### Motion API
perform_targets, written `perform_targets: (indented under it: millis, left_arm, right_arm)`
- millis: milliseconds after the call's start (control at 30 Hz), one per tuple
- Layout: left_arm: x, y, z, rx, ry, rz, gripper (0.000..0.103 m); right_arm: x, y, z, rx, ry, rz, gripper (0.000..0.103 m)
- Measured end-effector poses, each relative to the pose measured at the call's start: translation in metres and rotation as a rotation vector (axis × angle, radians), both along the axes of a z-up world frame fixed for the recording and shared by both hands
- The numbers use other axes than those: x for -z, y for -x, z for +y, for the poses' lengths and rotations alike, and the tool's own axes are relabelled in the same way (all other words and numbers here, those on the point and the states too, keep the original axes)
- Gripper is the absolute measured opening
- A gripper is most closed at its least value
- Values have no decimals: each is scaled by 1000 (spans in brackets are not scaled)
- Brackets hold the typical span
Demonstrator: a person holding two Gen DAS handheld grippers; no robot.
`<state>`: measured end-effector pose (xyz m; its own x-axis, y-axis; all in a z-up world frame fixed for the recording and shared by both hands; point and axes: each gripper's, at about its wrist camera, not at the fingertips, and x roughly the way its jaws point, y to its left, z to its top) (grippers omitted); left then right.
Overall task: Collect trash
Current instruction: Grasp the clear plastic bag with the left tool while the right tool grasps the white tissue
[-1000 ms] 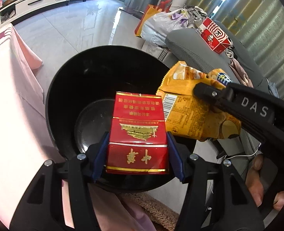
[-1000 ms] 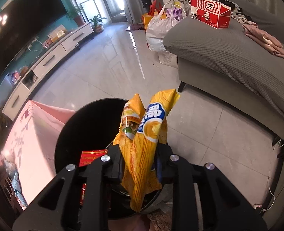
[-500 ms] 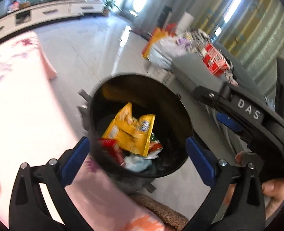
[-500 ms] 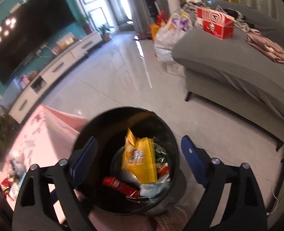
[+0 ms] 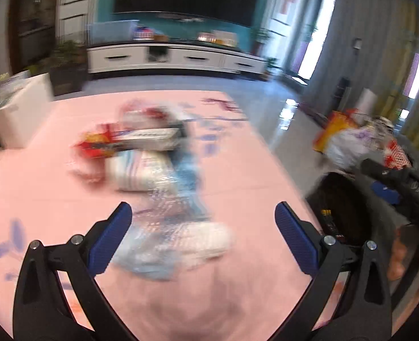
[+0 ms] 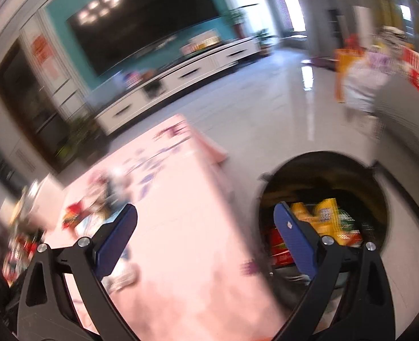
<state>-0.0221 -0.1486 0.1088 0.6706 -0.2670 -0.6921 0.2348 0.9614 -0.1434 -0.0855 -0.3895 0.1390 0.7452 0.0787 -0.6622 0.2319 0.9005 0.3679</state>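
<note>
- On the far left of the pink surface (image 5: 266, 187), a blurred red-and-yellow wrapper (image 5: 97, 142) lies touching a pale box-like piece (image 5: 149, 137); print unreadable.
- Mid surface, a heap of clear and white plastic wrappers (image 5: 169, 207) runs from the pile's centre down toward the near edge; motion blur hides the outlines.
- The left tongs (image 5: 202, 236) hang over that heap with jaws spread wide, having just been opening, nothing between them.
- Judgement: the wrappers look light, thin, crinkly and slippery; pinch a bunched fold near the middle, not a flat edge, or it may slide out.
- The right tongs (image 6: 206, 233) are wide too, having just been opening, empty, straddling the surface's right edge.
- On the floor at right, the black bin (image 6: 380, 187) stands just beside the surface, with a yellow snack bag (image 6: 330, 213) and a red pack (image 6: 277, 245) inside.
</note>
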Motion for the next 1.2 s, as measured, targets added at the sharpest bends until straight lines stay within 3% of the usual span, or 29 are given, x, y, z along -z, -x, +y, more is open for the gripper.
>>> perform_targets:
  millis: [133,267,400,600,767,933,1200]
  left_arm:
    - [26,1,53,-77,-11,54,100]
    - [56,-4,81,-67,104,103,100]
    - [79,-16,87,-65,137,145,100]
    - [95,-25,87,-22,217,209,100]
    - [98,-30,75,-9,209,205,98]
    - [99,-33,68,3,186,197,87]
    - [101,-29,59,24,80,167,57]
  right_arm:
    - [12,-23,50,-75,3,30,95]
    - [34,-42,100,-155,89,84,95]
    - [63,-52,133,-247,159,169,87]
    - [85,-56,156,-316,170,228,70]
    - [92,-56,163,-334,207,257,60]
    - [101,-60,164,-341,199,285,58]
    - [110,-63,167,-373,174,318,46]
